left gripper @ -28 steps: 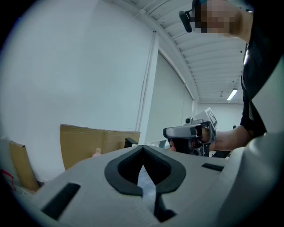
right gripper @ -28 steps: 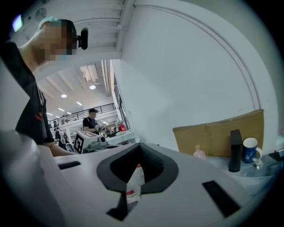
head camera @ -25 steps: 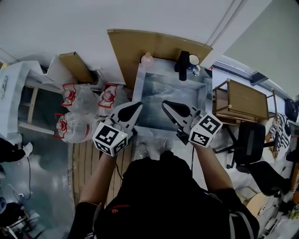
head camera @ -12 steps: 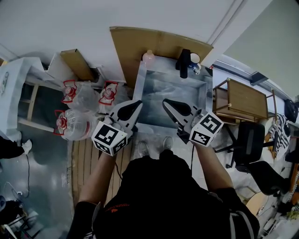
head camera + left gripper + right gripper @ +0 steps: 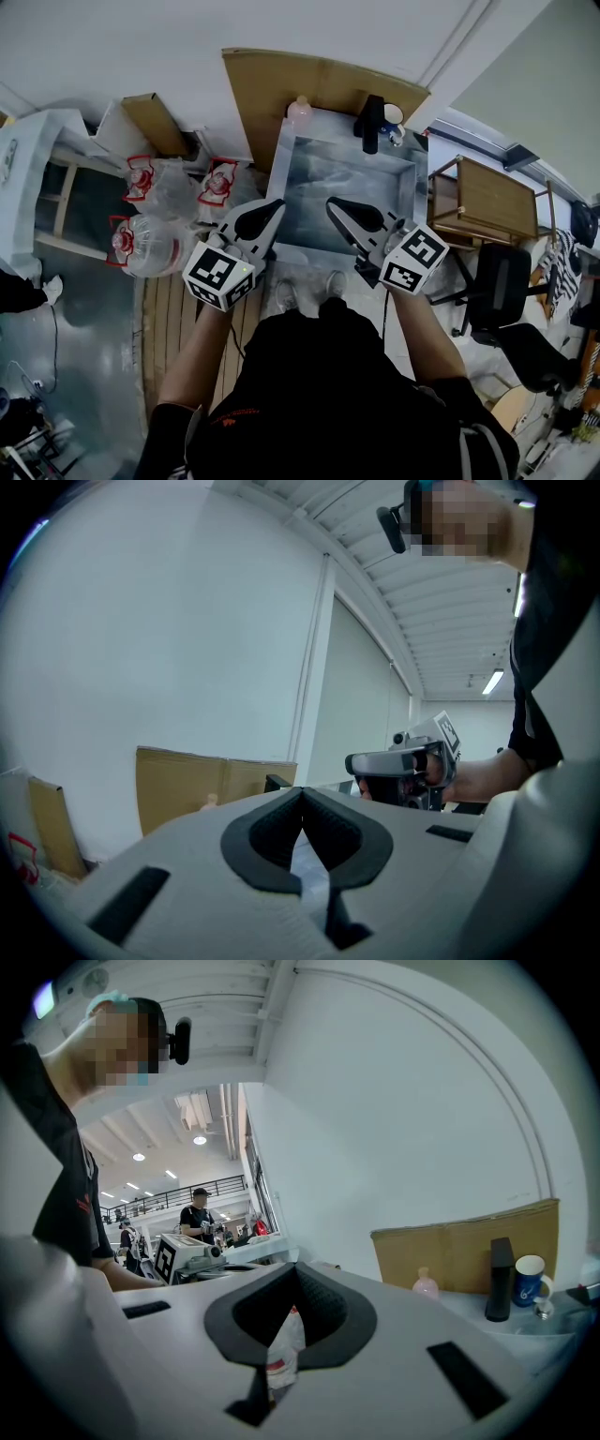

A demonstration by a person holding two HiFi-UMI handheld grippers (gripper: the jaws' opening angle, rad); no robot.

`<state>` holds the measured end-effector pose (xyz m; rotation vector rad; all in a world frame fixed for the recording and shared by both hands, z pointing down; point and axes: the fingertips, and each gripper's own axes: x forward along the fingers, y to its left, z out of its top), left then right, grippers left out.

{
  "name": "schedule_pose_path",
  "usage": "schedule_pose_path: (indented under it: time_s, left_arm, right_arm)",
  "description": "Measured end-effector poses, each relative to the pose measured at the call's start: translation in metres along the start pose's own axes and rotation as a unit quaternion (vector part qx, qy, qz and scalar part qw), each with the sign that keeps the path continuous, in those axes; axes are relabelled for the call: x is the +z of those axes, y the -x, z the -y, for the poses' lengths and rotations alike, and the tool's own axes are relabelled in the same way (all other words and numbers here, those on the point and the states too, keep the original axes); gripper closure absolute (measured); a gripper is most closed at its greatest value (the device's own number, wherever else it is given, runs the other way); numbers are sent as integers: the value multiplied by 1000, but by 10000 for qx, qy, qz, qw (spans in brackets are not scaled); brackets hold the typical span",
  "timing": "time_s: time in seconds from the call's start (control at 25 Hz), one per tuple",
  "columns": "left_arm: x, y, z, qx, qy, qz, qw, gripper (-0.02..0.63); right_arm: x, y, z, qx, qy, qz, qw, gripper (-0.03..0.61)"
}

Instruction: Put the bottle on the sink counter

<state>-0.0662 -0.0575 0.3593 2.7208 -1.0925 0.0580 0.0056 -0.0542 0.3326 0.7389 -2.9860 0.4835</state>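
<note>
A small pale pink bottle (image 5: 298, 109) stands on the back left corner of the steel sink (image 5: 409, 202); it also shows in the right gripper view (image 5: 425, 1283). Several large clear water bottles with red labels (image 5: 150, 246) lie on the floor left of the sink. One red-labelled bottle (image 5: 281, 1346) shows through the gap behind the right jaws. My left gripper (image 5: 275, 208) (image 5: 302, 794) hangs shut and empty over the sink's front left edge. My right gripper (image 5: 334, 206) (image 5: 296, 1269) hangs shut and empty over the basin's front.
A black faucet (image 5: 371, 124) and a blue mug (image 5: 390, 118) stand at the sink's back rim. A cardboard sheet (image 5: 319, 86) leans on the wall behind. A wooden stand (image 5: 487, 202) and a black chair (image 5: 502, 286) are on the right. People (image 5: 199, 1215) stand far off.
Both grippers stay shut and almost in place; the left one has edged slightly right. The whole scene has shifted a little in the head view.
</note>
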Motion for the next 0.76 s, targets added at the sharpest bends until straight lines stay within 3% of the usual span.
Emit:
schedule_pose_path:
  time_s: [0.76]
  left_arm:
    - [2,-9,5,-34,-5,8,10000,597]
  right_arm:
    - [0,4,5,-27,-17,13,10000,575]
